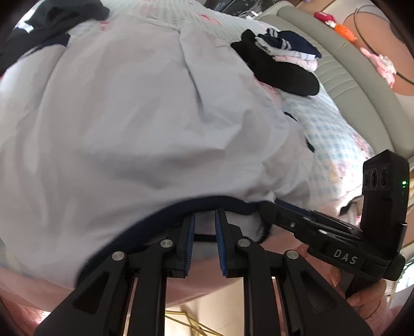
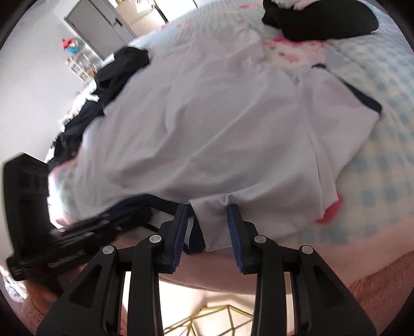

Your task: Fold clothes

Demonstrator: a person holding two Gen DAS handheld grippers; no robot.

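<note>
a thin, limp white shirt (image 1: pixel 134 124) lay spread over the bed (image 2: pixel 383 165) ahead of both tongs, best taken by its dark-trimmed near edge. the left tongs (image 1: pixel 204 227) stood narrow and the right tongs (image 2: pixel 207 222) wider, each with that hem between its pads; whether they pinched it i could not tell. dark clothes (image 2: pixel 113 75) crowded the far left and socks (image 1: pixel 279 59) the far right, leaving the middle free.

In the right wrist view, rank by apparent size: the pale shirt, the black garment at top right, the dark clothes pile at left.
1. Pale shirt, by far the largest.
2 and 3. Dark clothes pile and black garment look alike in size; the frame edge cuts off the garment, so no ranking.
</note>
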